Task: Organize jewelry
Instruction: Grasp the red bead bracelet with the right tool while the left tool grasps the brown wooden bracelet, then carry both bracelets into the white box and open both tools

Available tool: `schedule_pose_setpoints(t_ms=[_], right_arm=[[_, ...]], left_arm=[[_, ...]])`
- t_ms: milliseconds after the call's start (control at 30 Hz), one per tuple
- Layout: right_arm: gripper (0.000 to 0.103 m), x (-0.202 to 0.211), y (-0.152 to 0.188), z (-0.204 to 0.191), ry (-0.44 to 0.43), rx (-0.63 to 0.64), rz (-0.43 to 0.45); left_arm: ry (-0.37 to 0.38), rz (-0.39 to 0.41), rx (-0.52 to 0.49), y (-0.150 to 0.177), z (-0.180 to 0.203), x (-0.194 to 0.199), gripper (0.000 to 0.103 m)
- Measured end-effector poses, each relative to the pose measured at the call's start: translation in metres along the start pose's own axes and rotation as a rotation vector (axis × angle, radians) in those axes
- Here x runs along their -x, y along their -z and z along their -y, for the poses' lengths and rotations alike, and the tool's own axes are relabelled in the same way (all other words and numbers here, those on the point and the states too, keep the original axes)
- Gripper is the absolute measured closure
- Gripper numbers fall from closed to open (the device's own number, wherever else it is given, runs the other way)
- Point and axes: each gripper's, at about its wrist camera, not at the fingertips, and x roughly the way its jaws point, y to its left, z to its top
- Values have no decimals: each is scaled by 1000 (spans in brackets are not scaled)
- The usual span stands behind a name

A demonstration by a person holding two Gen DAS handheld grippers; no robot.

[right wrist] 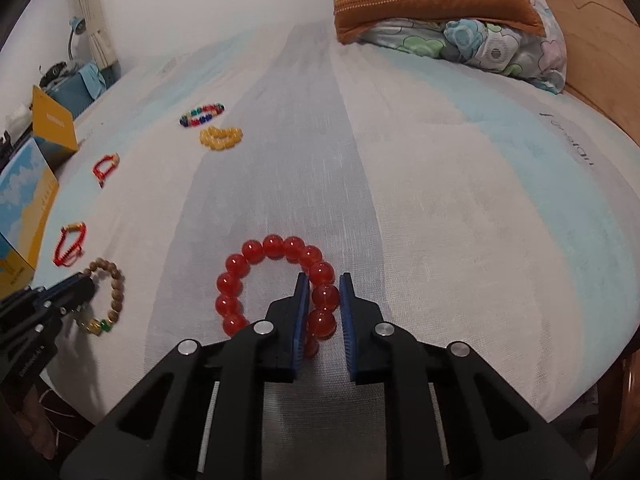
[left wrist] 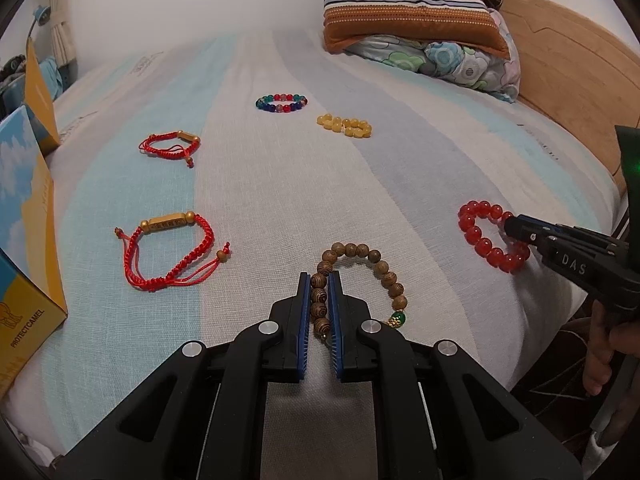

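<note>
1. A bed (left wrist: pixel 280 184) with a pale striped sheet takes up both views; pillows (left wrist: pixel 408 12) are piled at its far end beside a wooden headboard (left wrist: pixel 568 64), and a blue-and-yellow box (left wrist: pixel 24 240) stands far to the left of the left gripper.

2. The left gripper (left wrist: pixel 320 280) has its jaws narrowed around one side of a wooden bead bracelet (left wrist: pixel 360 272). The beads sit between the pads and seem pinched; the rest of the loop lies on the sheet, curving ahead and to the right.

3. The right gripper (right wrist: pixel 324 284) straddles one side of a red bead bracelet (right wrist: pixel 276 284). The inner pad touches the beads, a small gap shows at the outer one, so it looks not quite closed. The loop lies ahead and to its left.

4. Further ahead of the left gripper lie two red cord bracelets (left wrist: pixel 172 256), a yellow bead bracelet (left wrist: pixel 344 126) and a multicoloured one (left wrist: pixel 282 103).

5. Handling, as a judgement: these bracelets are light and floppy. The glossy red beads look slippery and may roll out of the pads; gripping across a single strand, square on a bead, seems safest. The loop will likely dangle when lifted.
</note>
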Motion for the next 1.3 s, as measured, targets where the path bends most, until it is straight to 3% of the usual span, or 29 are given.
schedule_pose_setpoints(t_ms=[533, 1300], right_arm=[[90, 31, -11, -16, -74, 3, 82], [90, 73, -55, -47, -70, 66, 141]], left_arm=[[-9, 4, 9, -7, -4, 16, 95], [-75, 79, 3, -48, -30, 75, 95]])
